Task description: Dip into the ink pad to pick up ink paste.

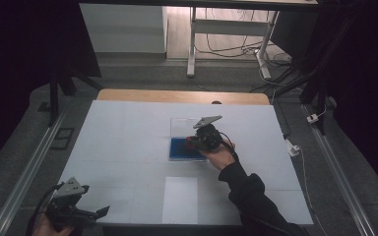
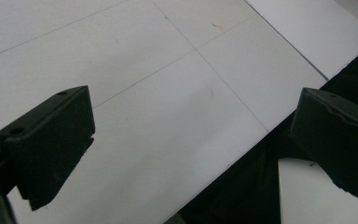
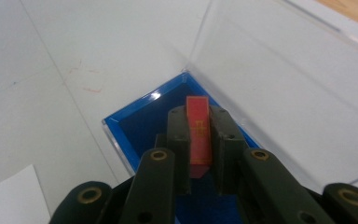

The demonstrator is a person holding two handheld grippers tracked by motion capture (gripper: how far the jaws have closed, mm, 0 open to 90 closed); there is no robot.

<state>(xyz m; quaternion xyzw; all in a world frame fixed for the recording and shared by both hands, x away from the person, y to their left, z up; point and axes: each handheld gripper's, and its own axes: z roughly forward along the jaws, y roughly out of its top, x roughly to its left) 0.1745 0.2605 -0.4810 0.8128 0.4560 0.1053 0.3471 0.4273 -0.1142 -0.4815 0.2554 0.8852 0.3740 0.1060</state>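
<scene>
Red block (image 3: pixel 199 135) sits pinched between the right gripper's (image 3: pixel 199 122) fingers (image 3: pixel 179 140) above the blue box (image 3: pixel 142 114).

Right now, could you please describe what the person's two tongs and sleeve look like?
Both tongs are black. The left tongs carry a grey three-cornered plate and a trailing black cable. The right tongs show brass-ringed pivot holes and a similar grey plate. The sleeve is black.

The white table top (image 1: pixel 128 147) is sitting in dim light, with a wooden edge (image 1: pixel 182 96) showing along its far side and grey floor (image 1: pixel 24 162) spreading around it. Beyond the table a white-legged desk frame (image 1: pixel 226 29) is standing in a brighter patch with cables (image 1: pixel 236 49) trailing beneath it, while metal rails (image 1: pixel 27 167) are running along the table's left and right.
</scene>
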